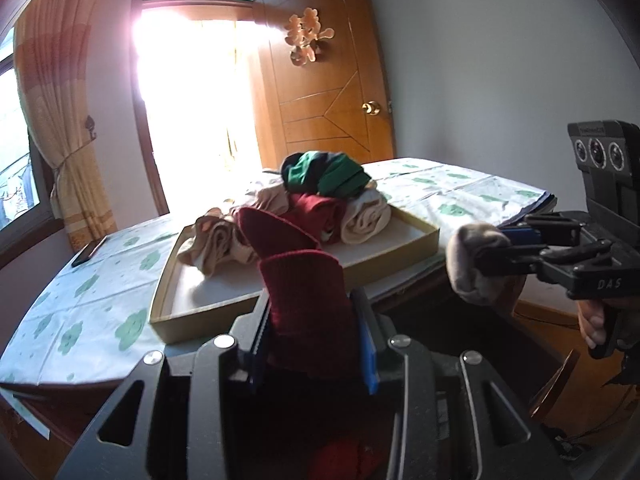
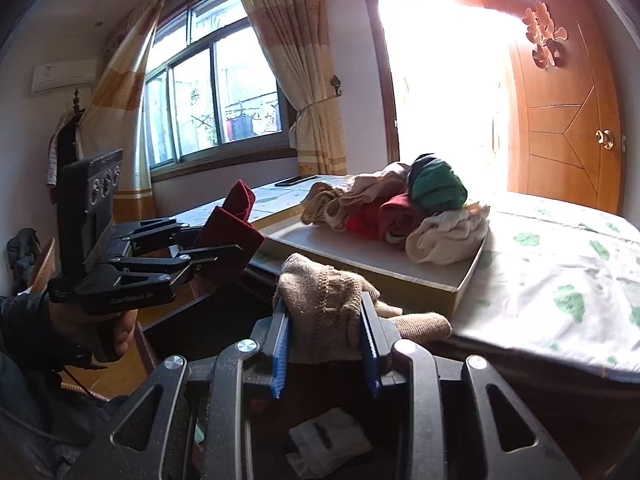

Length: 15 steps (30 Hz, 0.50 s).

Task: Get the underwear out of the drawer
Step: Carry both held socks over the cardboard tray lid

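A dark red knitted piece [image 1: 308, 300] is clamped between the blue pads of the left gripper [image 1: 314, 344], its free end standing up past the fingertips. A beige knitted piece [image 2: 328, 304] is pinched in the same way by the right gripper [image 2: 326, 340], and one end is draped over the right-hand pad. Both pieces are held clear of the open drawer [image 2: 320, 440], which lies dark directly beneath the grippers; a small white folded item [image 2: 326, 446] can still be seen inside it.

The step in hand is judged to be the carry: two garments have been taken out and are held in the air, just short of the shallow cardboard tray [image 1: 416, 242]. Next, both would probably need to be brought over the tray's near rim and released onto its bare white floor, which is free at the near side.

At the far side of the tray a heap is already gathered: a green bundle [image 1: 324, 176] on top, a red roll [image 1: 316, 212] beneath it, and cream rolls [image 1: 366, 220] beside that. The tray rests on a table with a green-flowered cloth [image 1: 80, 312].
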Each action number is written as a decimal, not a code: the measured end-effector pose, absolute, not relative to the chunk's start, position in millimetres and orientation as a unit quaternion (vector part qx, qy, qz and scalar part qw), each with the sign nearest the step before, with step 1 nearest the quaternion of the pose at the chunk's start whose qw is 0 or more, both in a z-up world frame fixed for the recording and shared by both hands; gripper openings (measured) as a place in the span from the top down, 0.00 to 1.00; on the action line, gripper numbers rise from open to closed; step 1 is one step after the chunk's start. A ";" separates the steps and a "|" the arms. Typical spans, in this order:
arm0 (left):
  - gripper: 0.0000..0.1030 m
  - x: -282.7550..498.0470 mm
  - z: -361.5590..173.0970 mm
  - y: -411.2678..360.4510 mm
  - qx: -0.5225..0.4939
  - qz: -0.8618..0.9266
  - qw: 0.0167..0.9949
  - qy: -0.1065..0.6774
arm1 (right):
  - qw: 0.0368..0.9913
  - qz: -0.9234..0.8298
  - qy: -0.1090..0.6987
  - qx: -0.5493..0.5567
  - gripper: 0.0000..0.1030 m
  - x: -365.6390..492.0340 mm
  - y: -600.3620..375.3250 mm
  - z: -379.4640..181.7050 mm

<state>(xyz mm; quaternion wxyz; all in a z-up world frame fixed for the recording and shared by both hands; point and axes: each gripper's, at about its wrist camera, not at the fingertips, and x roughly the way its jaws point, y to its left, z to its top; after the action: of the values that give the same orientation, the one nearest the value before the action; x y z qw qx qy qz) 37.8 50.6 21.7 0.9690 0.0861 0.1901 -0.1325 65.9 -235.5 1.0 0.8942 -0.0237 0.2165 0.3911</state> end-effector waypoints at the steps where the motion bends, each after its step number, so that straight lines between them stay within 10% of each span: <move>1: 0.65 40.8 24.6 48.9 0.088 -0.136 0.968 0.192 | 0.895 0.388 0.217 -0.023 0.68 71.2 -235.9 4.8; 15: 0.65 100.8 56.2 30.5 0.094 -0.150 0.959 0.221 | 0.908 0.349 0.234 -0.001 0.68 130.8 -236.5 38.7</move>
<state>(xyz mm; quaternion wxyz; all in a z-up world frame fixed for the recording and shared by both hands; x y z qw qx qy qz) 100.8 30.5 56.2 0.9589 0.0937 0.2215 -0.1504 130.8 -236.5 38.7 0.9075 -0.0015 0.2338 0.3489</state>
